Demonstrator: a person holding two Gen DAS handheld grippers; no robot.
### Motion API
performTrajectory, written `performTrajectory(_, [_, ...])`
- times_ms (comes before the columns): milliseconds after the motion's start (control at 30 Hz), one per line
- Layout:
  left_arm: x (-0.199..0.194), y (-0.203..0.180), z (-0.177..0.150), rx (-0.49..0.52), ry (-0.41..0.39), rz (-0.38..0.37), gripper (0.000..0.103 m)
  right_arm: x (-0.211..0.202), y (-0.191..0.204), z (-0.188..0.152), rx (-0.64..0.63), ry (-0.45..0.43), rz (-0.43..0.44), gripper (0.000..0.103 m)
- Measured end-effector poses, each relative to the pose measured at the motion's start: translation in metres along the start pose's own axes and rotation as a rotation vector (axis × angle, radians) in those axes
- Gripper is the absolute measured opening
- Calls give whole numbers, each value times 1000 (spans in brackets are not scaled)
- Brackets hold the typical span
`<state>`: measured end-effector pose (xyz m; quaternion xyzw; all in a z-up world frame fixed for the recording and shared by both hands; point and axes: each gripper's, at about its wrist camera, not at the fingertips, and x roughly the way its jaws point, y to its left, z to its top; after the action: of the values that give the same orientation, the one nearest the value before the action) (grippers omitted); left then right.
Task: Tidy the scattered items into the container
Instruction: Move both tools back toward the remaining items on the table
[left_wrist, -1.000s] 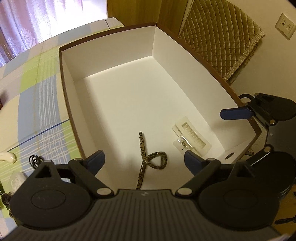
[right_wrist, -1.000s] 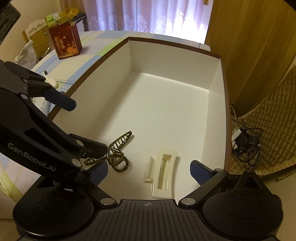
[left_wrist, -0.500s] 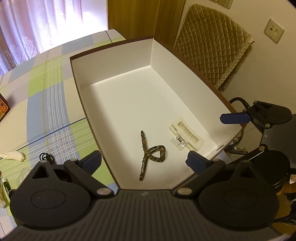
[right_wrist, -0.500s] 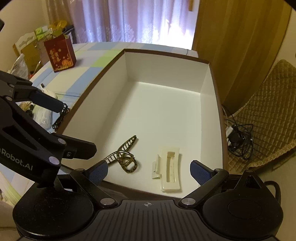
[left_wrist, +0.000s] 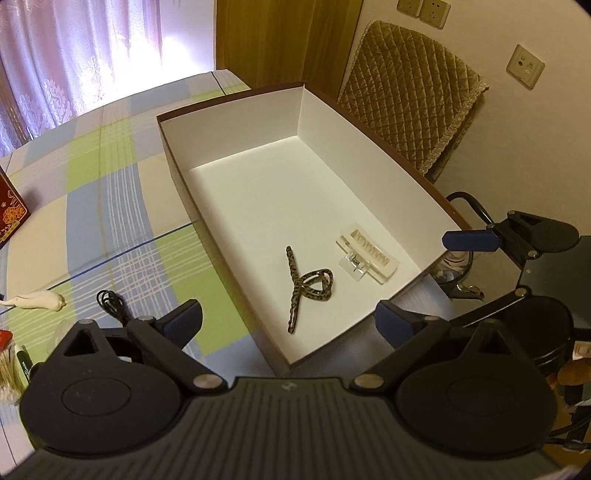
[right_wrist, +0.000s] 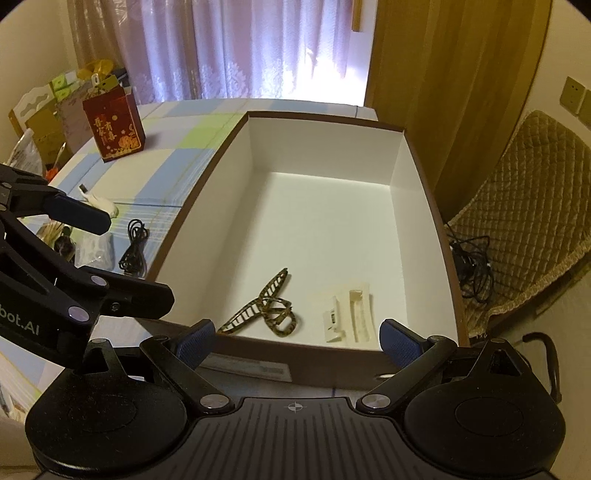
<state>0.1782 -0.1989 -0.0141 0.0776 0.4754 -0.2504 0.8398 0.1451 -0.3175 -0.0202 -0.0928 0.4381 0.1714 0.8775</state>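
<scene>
1. The left gripper has its ribbed blue pads spread wide with nothing between them; the right gripper is likewise parted and empty, hanging over the box's near edge.
2. The box is a deep rectangle, brown outside and smooth matte white within.
3. On its floor near the front lie a leopard-patterned looped hair clip and, just beside it, a flat cream plastic hair clip (toothed).
4. On the checked tablecloth left of the box rest a coiled black cable and a white curved object.
5. Farther off stands a red gift bag.
</scene>
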Motion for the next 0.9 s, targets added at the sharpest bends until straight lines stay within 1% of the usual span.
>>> performTrajectory(300, [-18, 13, -15, 16, -2, -12, 99, -9, 21, -7, 37, -9, -8, 100])
performTrajectory(467, [-30, 30, -31, 15, -8, -13, 99, -10, 40, -10, 67, -8, 4, 100])
performTrajectory(567, [-38, 47, -45, 0, -4, 6, 99, -7, 58, -13, 75, -5, 37, 100])
performTrajectory(700, [-49, 79, -66, -51, 17, 25, 99, 3, 85, -15, 65, 15, 76, 100])
performTrajectory(900, [-65, 126, -97, -134, 41, 74, 98, 14, 120, -14, 51, 26, 128, 100])
